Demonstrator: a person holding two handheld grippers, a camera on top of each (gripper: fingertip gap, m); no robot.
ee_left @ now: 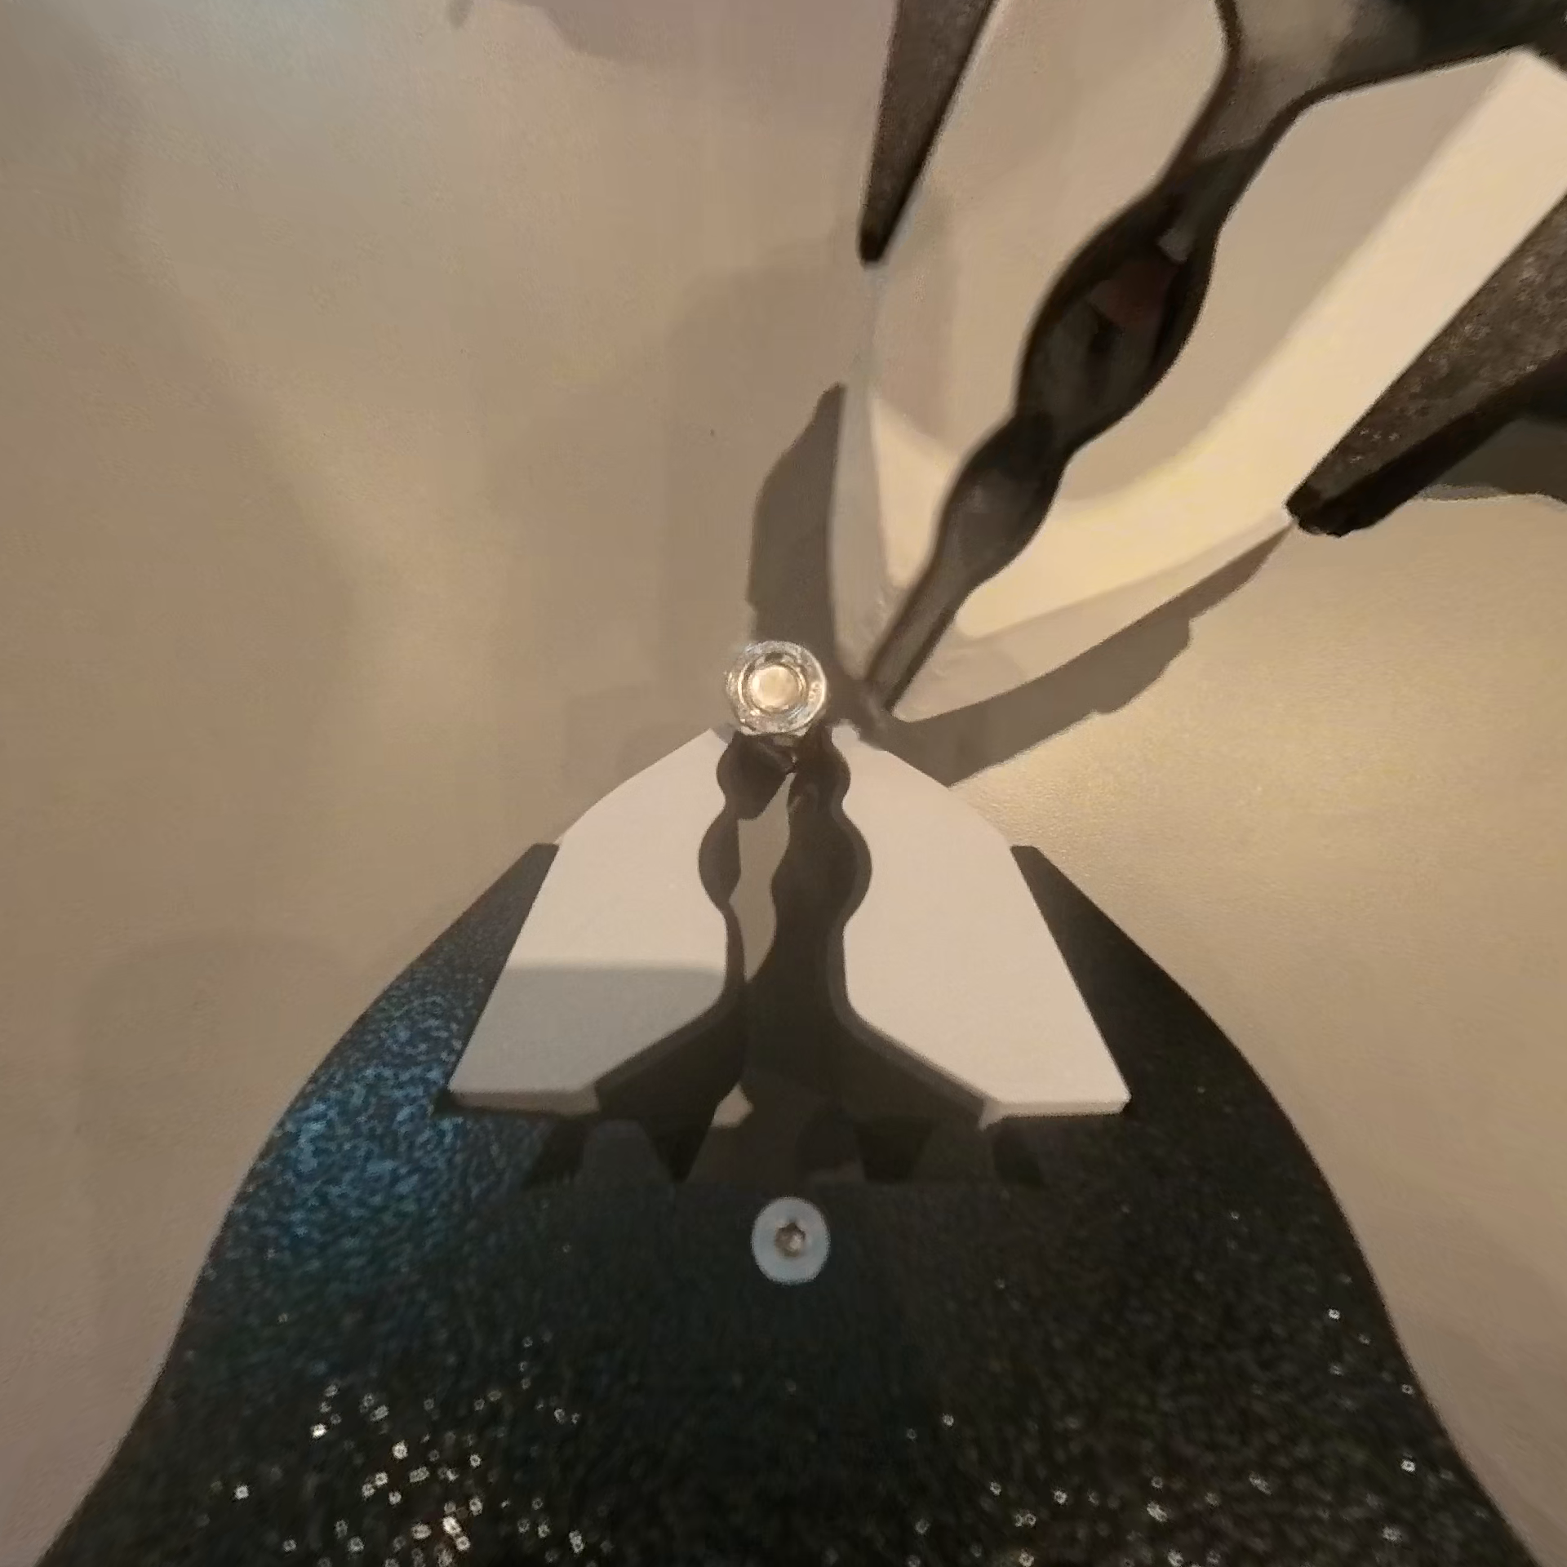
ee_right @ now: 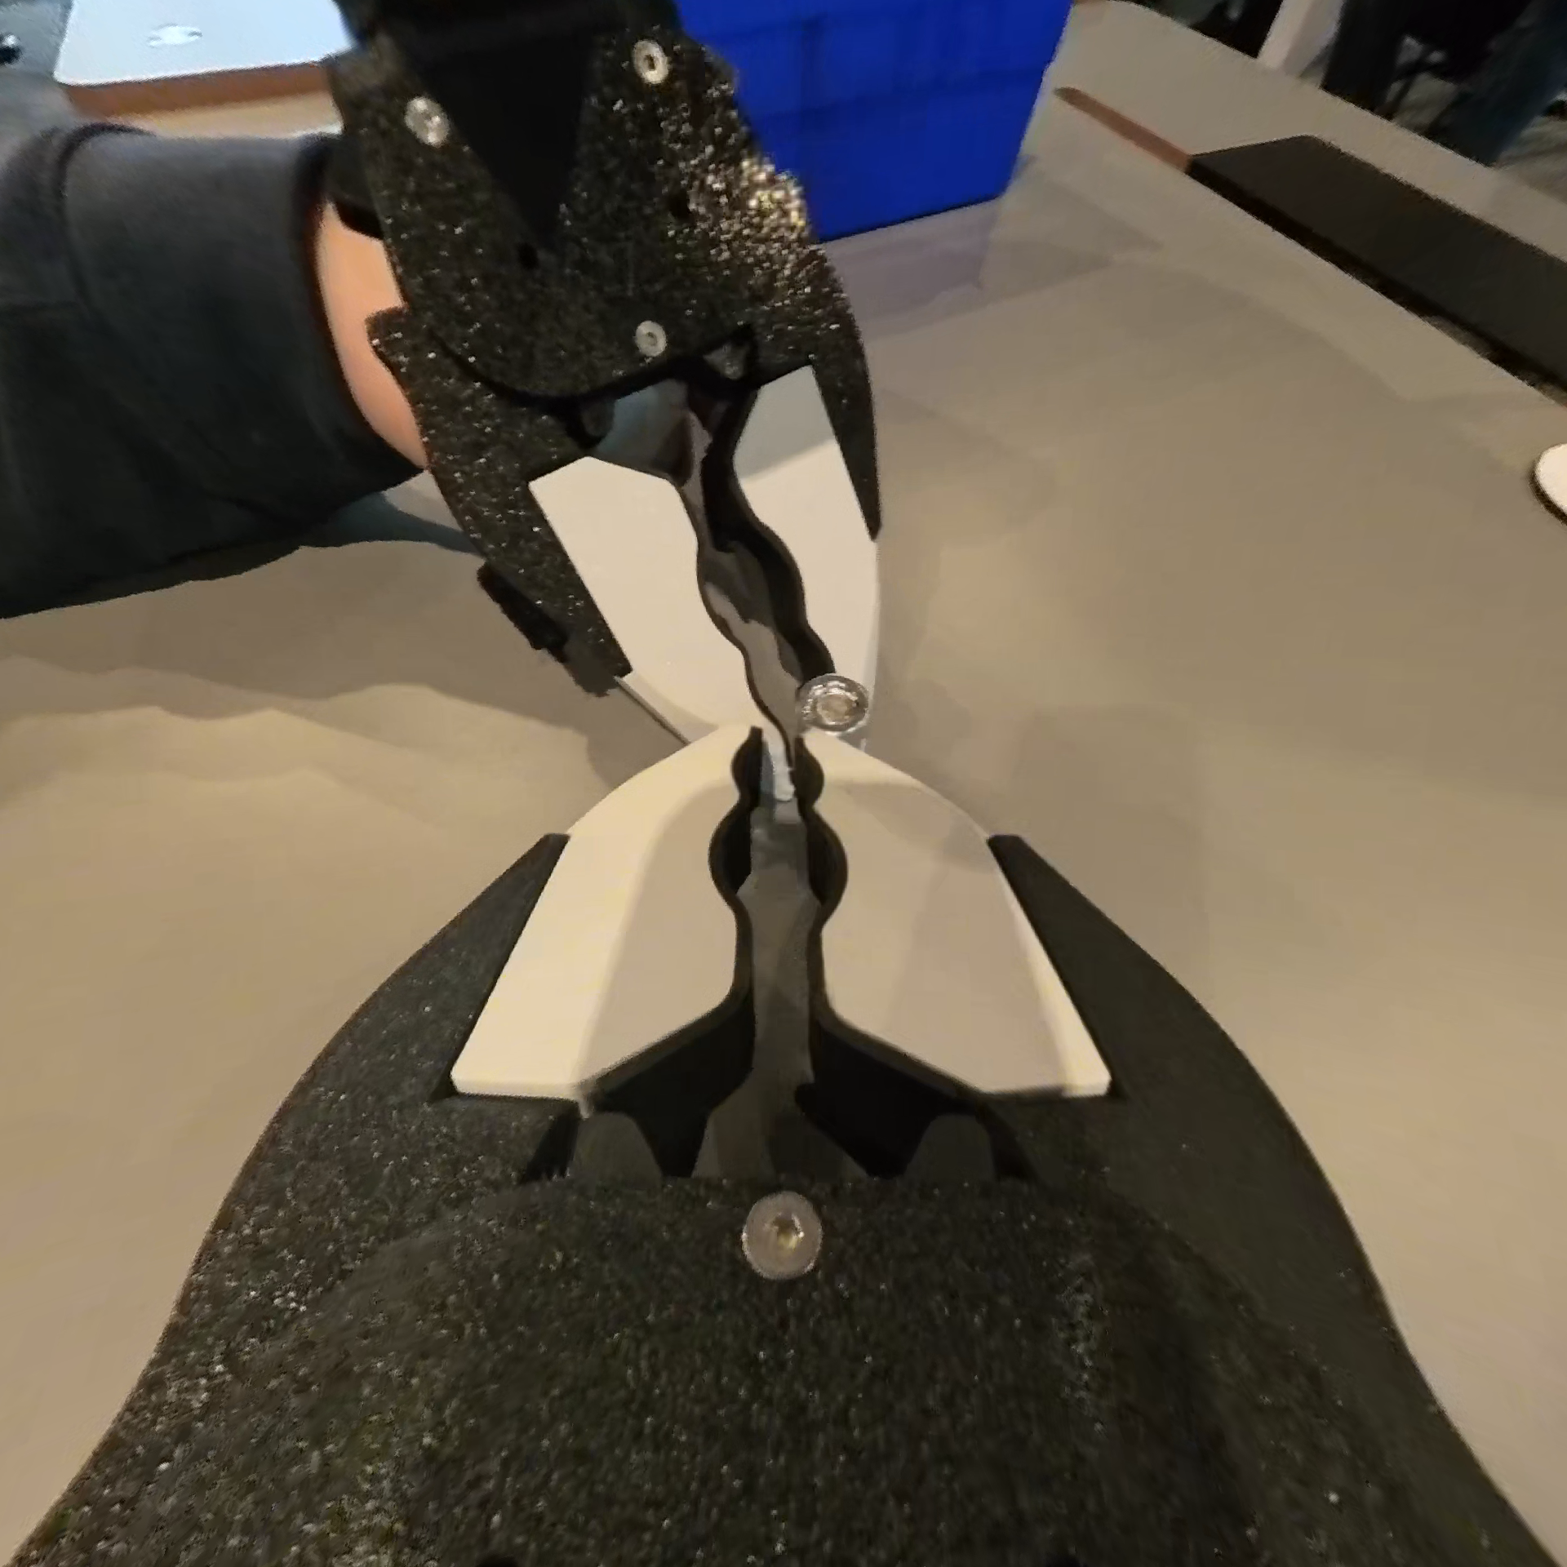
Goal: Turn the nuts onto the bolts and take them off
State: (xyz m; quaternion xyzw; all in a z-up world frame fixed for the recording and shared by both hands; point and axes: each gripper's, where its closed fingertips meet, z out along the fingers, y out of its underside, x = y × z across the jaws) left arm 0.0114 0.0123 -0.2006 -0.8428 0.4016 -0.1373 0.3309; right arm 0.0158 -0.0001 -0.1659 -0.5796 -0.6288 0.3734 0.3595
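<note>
A shiny flanged nut (ee_left: 774,687) sits at the tip of my left gripper (ee_left: 776,746), which is shut on its edge and holds it above the grey table (ee_left: 339,593). The nut also shows in the right wrist view (ee_right: 831,704), at the left gripper's tip (ee_right: 810,708). My right gripper (ee_right: 776,746) is shut on a small pale bolt (ee_right: 778,780) that lies along its fingers. In the left wrist view the right gripper (ee_left: 873,712) comes in from the upper right, its tip just right of the nut. I cannot tell whether nut and bolt touch.
A blue bin (ee_right: 890,102) stands at the back of the table (ee_right: 1187,593). A dark flat strip (ee_right: 1399,254) lies at the right, and a white round object (ee_right: 1552,492) is at the right edge. A person's dark sleeve (ee_right: 153,339) reaches in from the left. Only a small space, under 4 cm, lies between the two pairs of fingers.
</note>
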